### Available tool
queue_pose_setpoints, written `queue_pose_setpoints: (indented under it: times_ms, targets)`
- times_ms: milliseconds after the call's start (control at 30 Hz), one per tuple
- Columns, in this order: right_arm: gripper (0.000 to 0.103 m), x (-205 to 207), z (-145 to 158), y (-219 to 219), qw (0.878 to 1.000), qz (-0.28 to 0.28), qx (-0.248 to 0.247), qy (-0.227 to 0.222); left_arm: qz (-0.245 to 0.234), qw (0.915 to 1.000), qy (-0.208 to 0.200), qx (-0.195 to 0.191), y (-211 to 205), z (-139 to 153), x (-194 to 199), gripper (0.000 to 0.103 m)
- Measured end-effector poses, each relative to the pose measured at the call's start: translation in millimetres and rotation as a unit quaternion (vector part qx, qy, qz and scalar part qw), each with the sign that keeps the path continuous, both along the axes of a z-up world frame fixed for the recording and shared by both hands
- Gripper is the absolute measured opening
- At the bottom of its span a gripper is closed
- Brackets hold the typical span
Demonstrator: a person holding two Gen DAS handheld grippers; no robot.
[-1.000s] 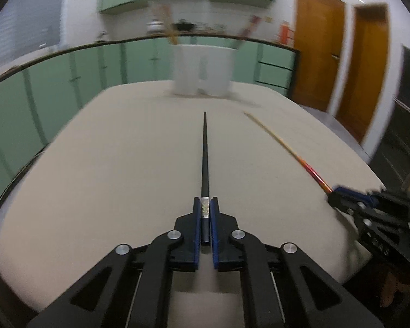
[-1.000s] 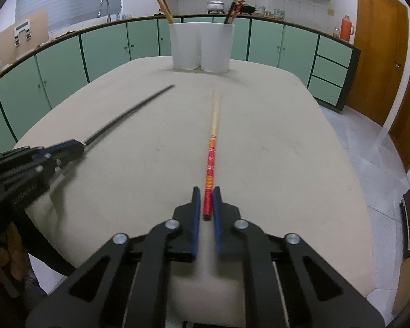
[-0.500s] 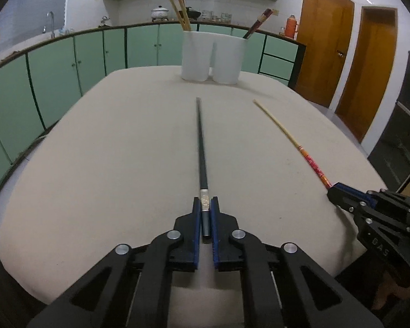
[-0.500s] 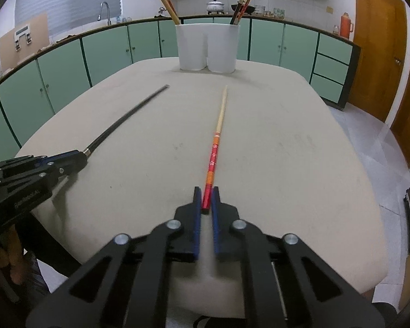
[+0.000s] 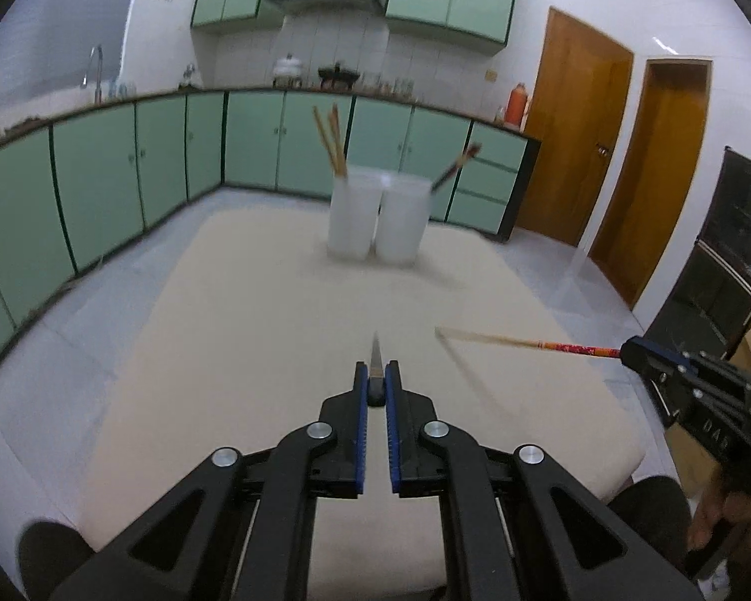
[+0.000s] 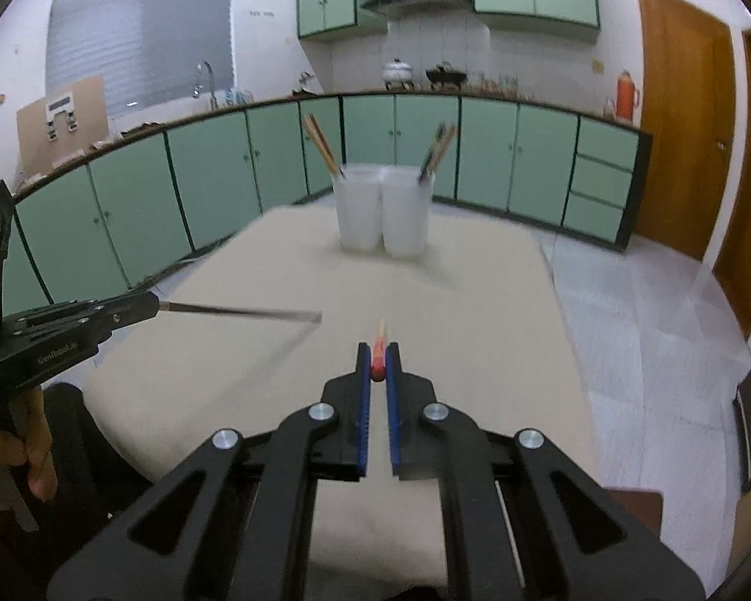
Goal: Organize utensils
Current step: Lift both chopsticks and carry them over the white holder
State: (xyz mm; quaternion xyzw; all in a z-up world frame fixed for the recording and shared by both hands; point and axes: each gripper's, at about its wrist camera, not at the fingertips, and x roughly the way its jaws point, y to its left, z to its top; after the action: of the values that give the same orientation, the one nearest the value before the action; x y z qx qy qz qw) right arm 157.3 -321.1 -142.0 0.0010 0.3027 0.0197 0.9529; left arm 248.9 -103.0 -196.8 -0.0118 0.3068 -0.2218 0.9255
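Black chopstick [image 5: 375, 358]: clamped by its butt end between my left fingers [image 5: 359, 400], tip pointing to 12 o'clock, clear of the tabletop [image 5: 255, 330]. Red-and-tan chopstick [image 6: 378, 350]: clamped the same way in my right fingers [image 6: 393, 390], also off the surface. From the left wrist view the right gripper [image 5: 626, 350] sits at 3 o'clock, its stick angled in toward centre; from the right wrist view the left gripper [image 6: 150, 305] sits at 9 o'clock.

Two white cups [image 5: 375, 220] stand touching at 12 o'clock on the far part of the tabletop, well apart from both tips. Left cup holds tan sticks [image 5: 328, 140], right cup dark ones [image 5: 458, 163].

Step, as I judge it: pick-up done, carry in hand. The next move calls for tipping each stick point-down over a cup; by colour, black likely goes right. Blur hides the rims.
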Motion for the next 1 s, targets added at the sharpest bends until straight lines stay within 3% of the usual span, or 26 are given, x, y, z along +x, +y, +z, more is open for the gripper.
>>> queue_pose_setpoints:
  times_ms: [233, 500, 733, 1000]
  targets:
    - [0.005, 39.4, 49.8, 4.5, 0.999, 0.041, -0.017, -0.006, -0.026, 0.9993, -0.022, 0.013, -2.7, 43.9, 26.2, 0.007]
    - [0.005, 105.5, 70.9, 8.8, 0.996, 0.072, -0.041, 0.018, -0.06, 0.9978, 0.024, 0.016, -16.9, 63.0, 88.5, 0.007]
    - [0.005, 157.6, 87.9, -1.8, 0.995, 0.079, -0.027, 0.06, -0.084, 0.9944, 0.063, 0.005, -19.9, 72.6, 128.6, 0.007]
    - [0.005, 166.2, 107.0, -5.2, 0.994, 0.083, -0.026, 0.059, -0.105, 0.9936, 0.029, 0.028, -32.9, 88.2, 139.0, 0.007]
